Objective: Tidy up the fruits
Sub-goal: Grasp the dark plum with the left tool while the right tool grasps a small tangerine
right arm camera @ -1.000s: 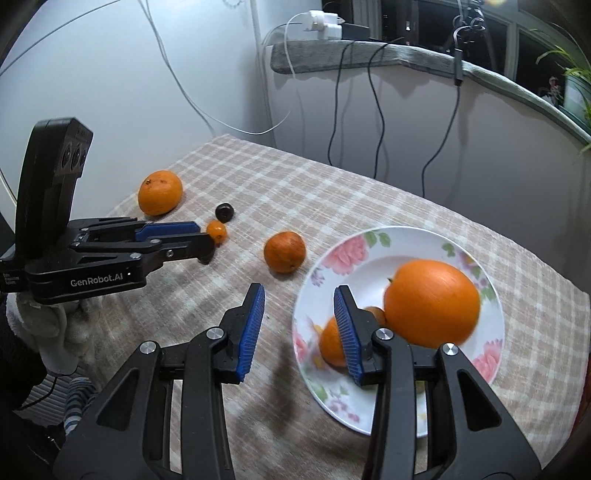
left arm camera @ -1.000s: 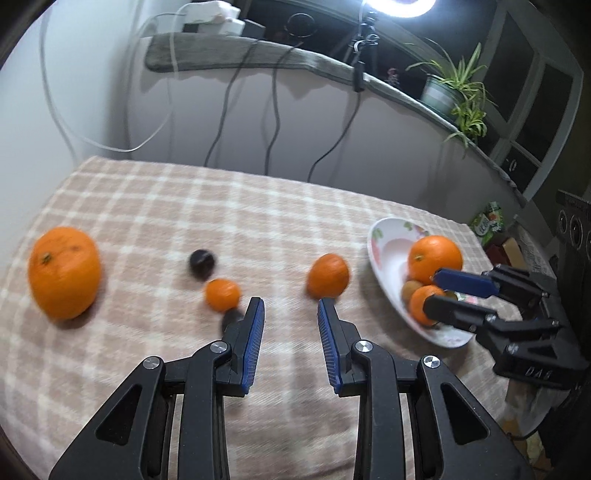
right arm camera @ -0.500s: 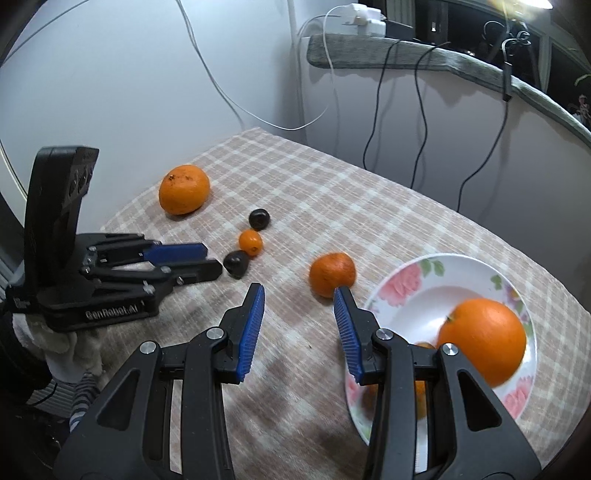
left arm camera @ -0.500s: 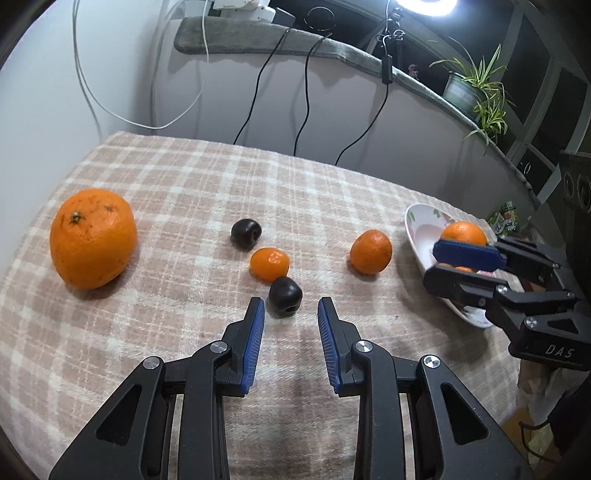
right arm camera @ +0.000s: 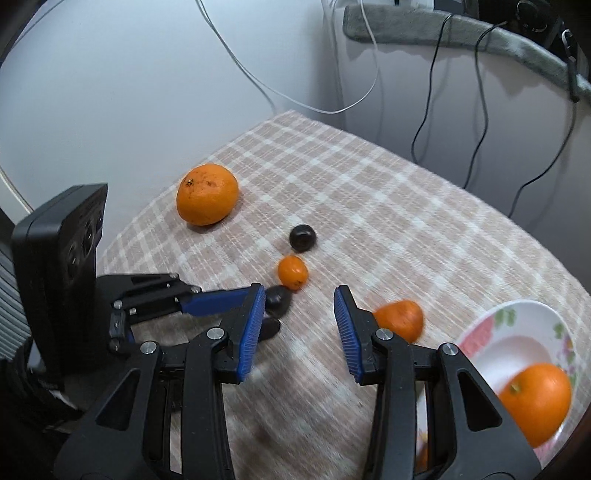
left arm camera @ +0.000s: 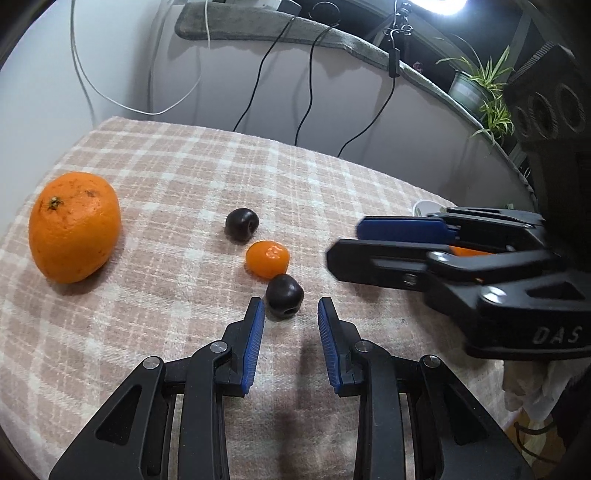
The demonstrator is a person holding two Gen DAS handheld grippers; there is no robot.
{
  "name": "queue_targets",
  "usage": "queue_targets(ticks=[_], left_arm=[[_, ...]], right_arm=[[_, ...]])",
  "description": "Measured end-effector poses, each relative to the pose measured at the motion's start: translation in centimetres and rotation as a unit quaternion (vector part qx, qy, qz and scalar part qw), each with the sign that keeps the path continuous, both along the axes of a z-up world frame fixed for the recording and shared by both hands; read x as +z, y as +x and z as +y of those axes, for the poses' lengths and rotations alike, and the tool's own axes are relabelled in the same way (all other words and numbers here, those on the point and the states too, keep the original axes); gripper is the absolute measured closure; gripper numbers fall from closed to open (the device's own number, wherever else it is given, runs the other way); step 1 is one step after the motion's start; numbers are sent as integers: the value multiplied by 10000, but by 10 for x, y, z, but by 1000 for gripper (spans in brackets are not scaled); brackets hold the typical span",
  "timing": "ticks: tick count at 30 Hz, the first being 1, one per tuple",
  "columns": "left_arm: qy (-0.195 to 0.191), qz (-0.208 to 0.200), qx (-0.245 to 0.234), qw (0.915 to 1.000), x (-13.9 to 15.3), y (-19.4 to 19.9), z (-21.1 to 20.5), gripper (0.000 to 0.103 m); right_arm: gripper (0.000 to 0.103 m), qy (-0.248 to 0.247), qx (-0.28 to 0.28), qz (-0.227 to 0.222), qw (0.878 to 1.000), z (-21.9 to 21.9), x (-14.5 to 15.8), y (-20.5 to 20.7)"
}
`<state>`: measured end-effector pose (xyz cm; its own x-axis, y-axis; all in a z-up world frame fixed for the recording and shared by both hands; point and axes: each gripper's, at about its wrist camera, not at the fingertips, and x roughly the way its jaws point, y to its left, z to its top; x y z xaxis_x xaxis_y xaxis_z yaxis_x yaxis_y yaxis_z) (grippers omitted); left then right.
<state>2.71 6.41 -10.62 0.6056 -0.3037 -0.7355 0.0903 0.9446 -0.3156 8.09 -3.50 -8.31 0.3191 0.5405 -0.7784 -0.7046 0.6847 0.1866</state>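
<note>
On the checked cloth lie a big orange (left arm camera: 74, 226), a far dark plum (left arm camera: 242, 224), a small tangerine (left arm camera: 267, 258) and a near dark plum (left arm camera: 284, 295). My left gripper (left arm camera: 291, 308) is open, its tips just either side of the near plum. My right gripper (right arm camera: 300, 297) is open and empty above the cloth, left of a medium tangerine (right arm camera: 400, 319). The same fruits show in the right wrist view: big orange (right arm camera: 207, 194), far plum (right arm camera: 302, 238), small tangerine (right arm camera: 291, 272), near plum (right arm camera: 277, 300). The floral plate (right arm camera: 480, 332) holds an orange (right arm camera: 535, 400).
A grey wall with hanging cables (left arm camera: 306, 107) and a shelf (left arm camera: 280, 27) stands behind the table. A potted plant (left arm camera: 484, 88) sits at the back right. The cloth's left edge (left arm camera: 22, 221) is close to the big orange.
My left gripper has moved forward up to the near dark plum. My right gripper has swung left, away from the plate and toward the loose fruit.
</note>
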Motion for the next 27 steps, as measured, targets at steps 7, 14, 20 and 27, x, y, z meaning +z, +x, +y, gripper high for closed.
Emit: queue_targets(ticks=[7,14,20,27], left_arm=[[-39,29,-5,10000,-1,3,0,74],[-110,89,29,9999,-5,7,2,74],[-83,118,16,9999,-5,10,0,78],[-93,133,39,9999,-6,10,1,83]], right_arm=[[64,-70,72,247,9996,20,-11,16],[68,-148,71,482,9987,32,-26,28],[70,-172,63,582,9981,34,-34,34],[73,-239,128,600,9978,38,-37,34]])
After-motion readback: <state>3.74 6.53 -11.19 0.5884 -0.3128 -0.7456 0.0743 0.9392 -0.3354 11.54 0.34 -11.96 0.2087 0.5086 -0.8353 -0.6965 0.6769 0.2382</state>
